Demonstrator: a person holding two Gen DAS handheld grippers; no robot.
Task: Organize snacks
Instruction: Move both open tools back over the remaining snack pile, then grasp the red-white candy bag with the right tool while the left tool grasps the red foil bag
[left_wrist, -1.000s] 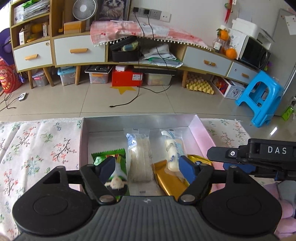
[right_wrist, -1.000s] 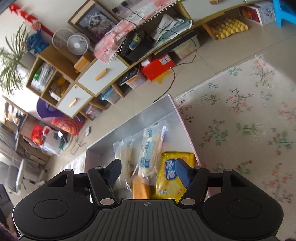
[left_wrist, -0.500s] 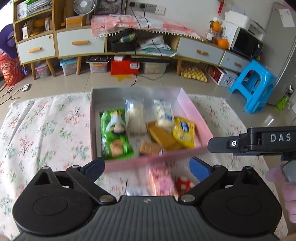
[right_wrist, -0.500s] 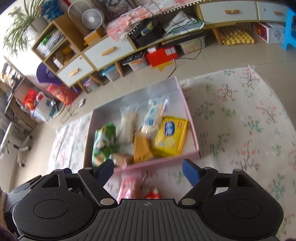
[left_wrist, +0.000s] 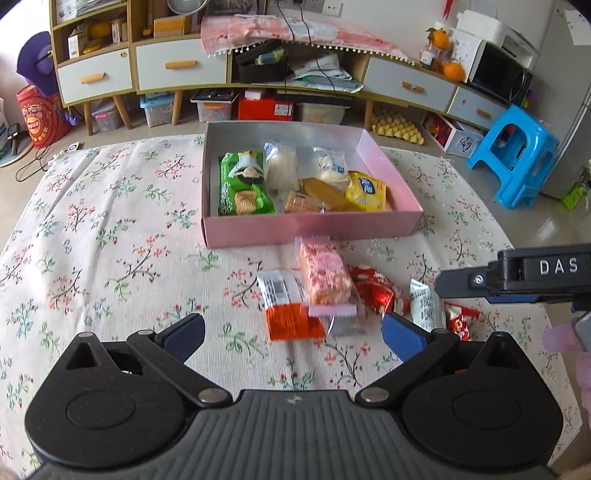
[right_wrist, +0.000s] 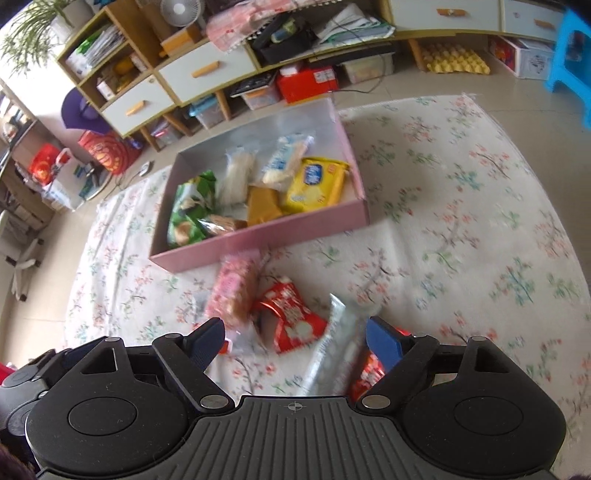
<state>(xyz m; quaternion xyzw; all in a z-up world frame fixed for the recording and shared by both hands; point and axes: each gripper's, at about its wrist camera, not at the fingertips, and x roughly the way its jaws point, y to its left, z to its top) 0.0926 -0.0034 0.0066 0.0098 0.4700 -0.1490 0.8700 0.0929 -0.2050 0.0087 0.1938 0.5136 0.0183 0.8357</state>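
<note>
A pink box (left_wrist: 310, 229) on the flowered cloth holds a green biscuit pack (left_wrist: 242, 184), a yellow pack (left_wrist: 365, 190) and several other snacks. In front of it lie a pink pack (left_wrist: 323, 273), an orange-and-white pack (left_wrist: 288, 306), a red pack (left_wrist: 376, 291) and a silvery pack (left_wrist: 423, 304). My left gripper (left_wrist: 291, 332) hovers above these, its jaws opening, nothing between them. My right gripper (right_wrist: 295, 338) is open over the red pack (right_wrist: 288, 317) and the silvery pack (right_wrist: 336, 354), gripping nothing. The pink box (right_wrist: 258, 240) lies beyond it.
The flowered cloth (left_wrist: 110, 240) spreads wide on both sides of the box. The right gripper's black body (left_wrist: 517, 277) reaches in at the right of the left wrist view. Past the table stand a low cabinet (left_wrist: 177, 70) and a blue stool (left_wrist: 517, 155).
Both grippers pulled back from inside the box toward the near side of the table, and their jaws widened. The loose packs in front of the box have come into view.
</note>
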